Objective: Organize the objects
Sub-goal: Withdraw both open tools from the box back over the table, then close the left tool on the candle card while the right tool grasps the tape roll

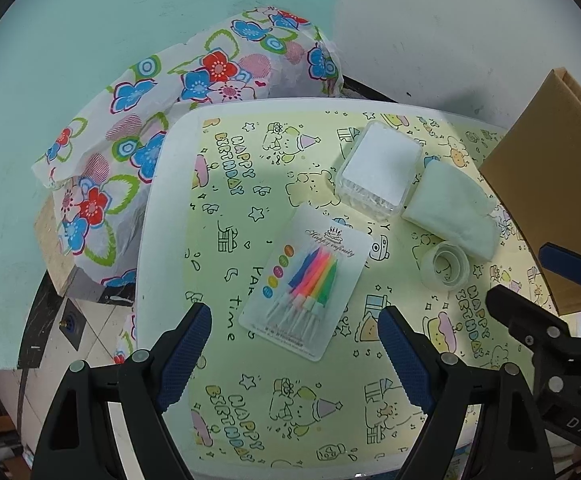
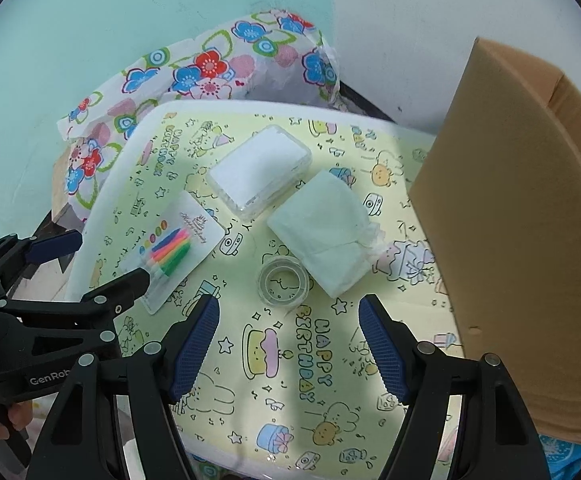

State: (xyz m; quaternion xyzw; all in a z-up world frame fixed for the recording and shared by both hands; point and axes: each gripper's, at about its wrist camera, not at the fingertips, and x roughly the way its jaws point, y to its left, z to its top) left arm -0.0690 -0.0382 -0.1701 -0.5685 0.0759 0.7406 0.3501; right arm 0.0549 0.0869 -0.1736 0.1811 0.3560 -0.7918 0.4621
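Plastic candle card [image 1: 305,293] lies flat on birthday-print mat [image 1: 250,208], just ahead of left gripper [image 1: 295,350]; tape roll [image 2: 283,280] just ahead of right gripper [image 2: 288,344]. Thin card likely needs pinch at edge. Tape roll: straddle the ring. Cardboard box [image 2: 522,216] at right, probable destination. Both jaws wide apart, holding nothing, touching nothing.

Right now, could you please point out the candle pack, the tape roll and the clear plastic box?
candle pack [image 1: 304,294]: left wrist view, on the coloured candles.
tape roll [image 2: 283,279]: right wrist view, on its near rim.
clear plastic box [image 2: 259,171]: right wrist view, lid centre.
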